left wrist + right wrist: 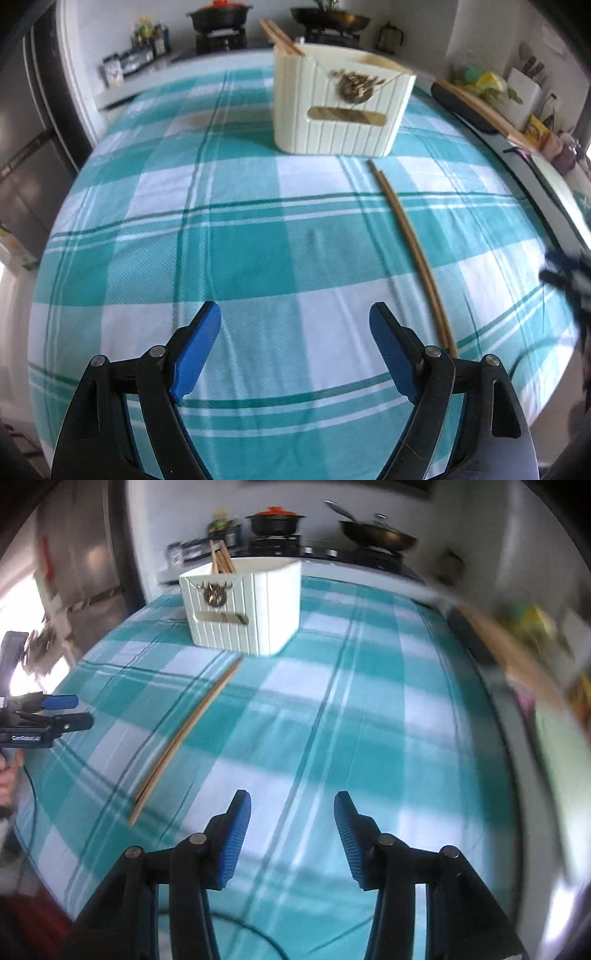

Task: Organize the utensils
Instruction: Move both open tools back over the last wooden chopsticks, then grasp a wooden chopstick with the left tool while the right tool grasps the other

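Our left gripper [295,314] hovers over the teal-and-white checked tablecloth [229,236] with its blue fingers spread wide and nothing between them. Our right gripper [292,805] hangs above the same cloth, its jaws likewise apart and empty.

We see a pair of brown chopsticks [410,251] lying flat on the cloth, side by side and touching along their length. Their long axis runs from a spot just beside the left gripper's right finger away toward the cream ribbed utensil box [332,107], the far ends stopping near its front corner without touching it. From the right wrist view the same pair slants up and to the right toward the box, well to the left of the right gripper.

More chopsticks [280,37] stand tilted in the box's back left corner, leaning left. Something metallic shows through the box's front slot [345,115]; we think it is cutlery, though the picture is too soft to be sure.
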